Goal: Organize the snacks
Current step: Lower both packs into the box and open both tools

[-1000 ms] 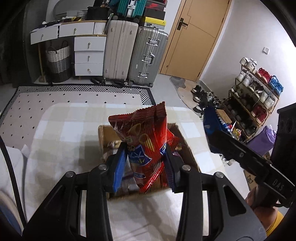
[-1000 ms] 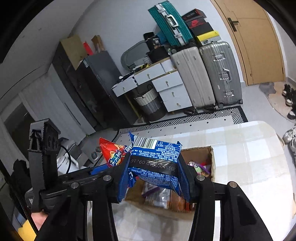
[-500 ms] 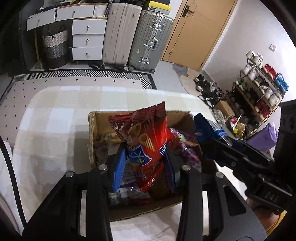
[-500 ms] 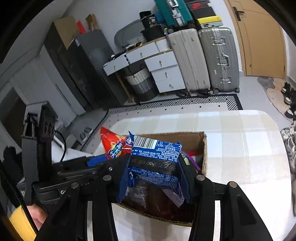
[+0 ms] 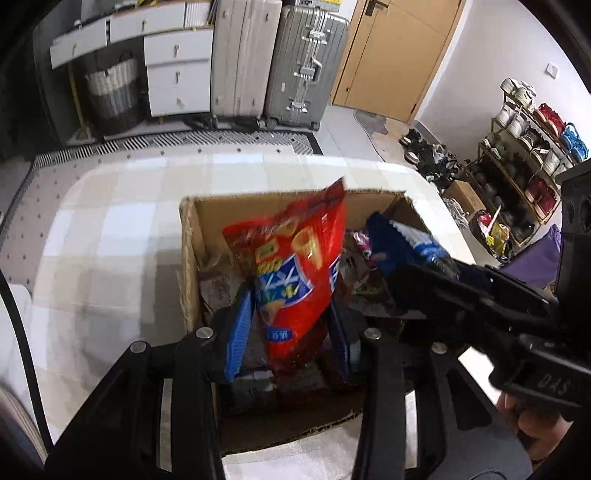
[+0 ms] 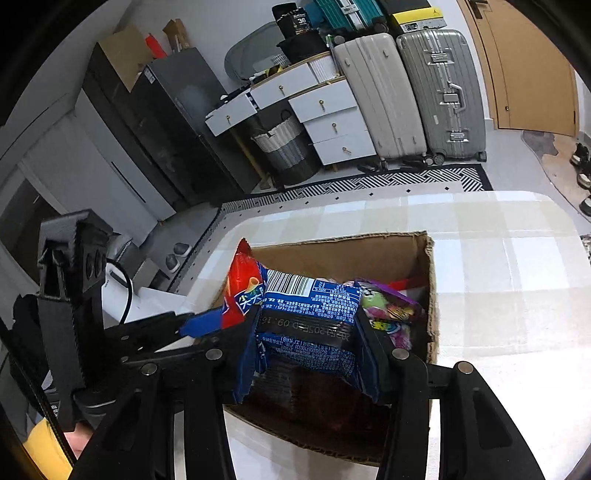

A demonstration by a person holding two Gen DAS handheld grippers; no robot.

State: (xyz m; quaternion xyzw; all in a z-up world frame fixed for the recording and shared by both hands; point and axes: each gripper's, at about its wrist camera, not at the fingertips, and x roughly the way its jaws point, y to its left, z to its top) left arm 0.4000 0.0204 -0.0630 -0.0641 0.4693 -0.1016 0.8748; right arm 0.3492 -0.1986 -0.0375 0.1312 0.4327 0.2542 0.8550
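Left tool (image 5: 291, 317) pinches red snack bag (image 5: 295, 273), bag upright, hanging over open cardboard box (image 5: 192, 258) on counter. Right tool (image 6: 308, 332) pinches blue packet (image 6: 310, 317) just beside, same box directly beneath. Both equally near; drop straight down.

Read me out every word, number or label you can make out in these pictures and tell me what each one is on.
"36": black box on top of the drawers.
"DAS": body of the right gripper, seen from the left wrist view.
"09.16", seen upside down: black band on the blue snack bag; the year before it is unclear.
Barcode and small print on that bag: too small.
Large characters on the red snack bag: blurred.
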